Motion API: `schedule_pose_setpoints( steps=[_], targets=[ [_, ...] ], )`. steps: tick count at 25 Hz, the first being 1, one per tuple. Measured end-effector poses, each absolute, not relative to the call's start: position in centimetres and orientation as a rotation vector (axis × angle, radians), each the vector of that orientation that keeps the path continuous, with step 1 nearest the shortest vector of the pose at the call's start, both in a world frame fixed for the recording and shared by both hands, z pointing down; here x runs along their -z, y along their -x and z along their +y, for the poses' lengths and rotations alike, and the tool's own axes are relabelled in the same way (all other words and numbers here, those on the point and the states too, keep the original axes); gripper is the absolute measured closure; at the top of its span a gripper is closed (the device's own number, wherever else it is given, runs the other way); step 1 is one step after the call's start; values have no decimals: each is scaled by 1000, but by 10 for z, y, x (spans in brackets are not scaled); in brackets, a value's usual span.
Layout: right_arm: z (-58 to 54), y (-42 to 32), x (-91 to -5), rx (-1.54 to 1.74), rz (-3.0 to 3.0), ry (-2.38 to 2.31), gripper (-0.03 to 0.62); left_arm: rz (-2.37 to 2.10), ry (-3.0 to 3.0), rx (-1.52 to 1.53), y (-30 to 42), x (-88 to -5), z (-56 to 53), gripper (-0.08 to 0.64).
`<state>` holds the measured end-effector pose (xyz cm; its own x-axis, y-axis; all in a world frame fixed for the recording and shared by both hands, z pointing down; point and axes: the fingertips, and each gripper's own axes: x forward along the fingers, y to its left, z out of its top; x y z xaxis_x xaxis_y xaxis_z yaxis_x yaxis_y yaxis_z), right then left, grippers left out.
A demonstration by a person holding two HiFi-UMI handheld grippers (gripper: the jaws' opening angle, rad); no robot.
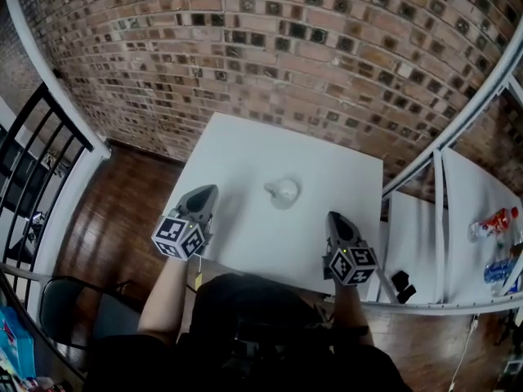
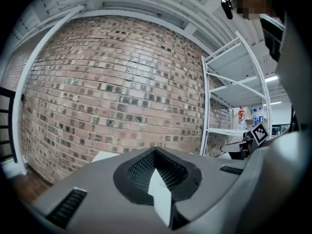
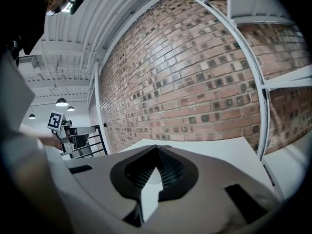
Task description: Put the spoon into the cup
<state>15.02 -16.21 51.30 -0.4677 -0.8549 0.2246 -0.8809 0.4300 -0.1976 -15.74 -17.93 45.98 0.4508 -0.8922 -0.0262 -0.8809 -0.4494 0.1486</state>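
The left gripper (image 1: 207, 191) and right gripper (image 1: 334, 217) were closed, empty, just short of the clear glass cup (image 1: 283, 192) on the white table (image 1: 237, 149); no spoon showed, so finding it first seemed wise

No legible text or numbers — bottles (image 1: 493, 221) on the shelf (image 1: 458, 211), labels too small to read

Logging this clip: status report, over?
Left claw shut, empty. Right claw shut, empty. Cup on table, apart from both; spoon not made out. Nothing blocking.
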Motion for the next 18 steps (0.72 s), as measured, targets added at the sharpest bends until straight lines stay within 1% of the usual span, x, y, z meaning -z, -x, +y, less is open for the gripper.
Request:
schedule_pose_setpoints(
  steps=[4, 9, 18],
  targets=[
    [-159, -143, -517, -368, -2553, -1513, 591, -1544, -2591, 158, 149, -461, -176, 557],
    [-162, -134, -519, -352, -2549, -1493, 591, -1507, -2621, 130, 138, -463, -181, 557],
    [-171, -140, -514, -402, -2584, -1551, 591, -1591, -2606, 176, 146, -459, -181, 557]
  ],
)
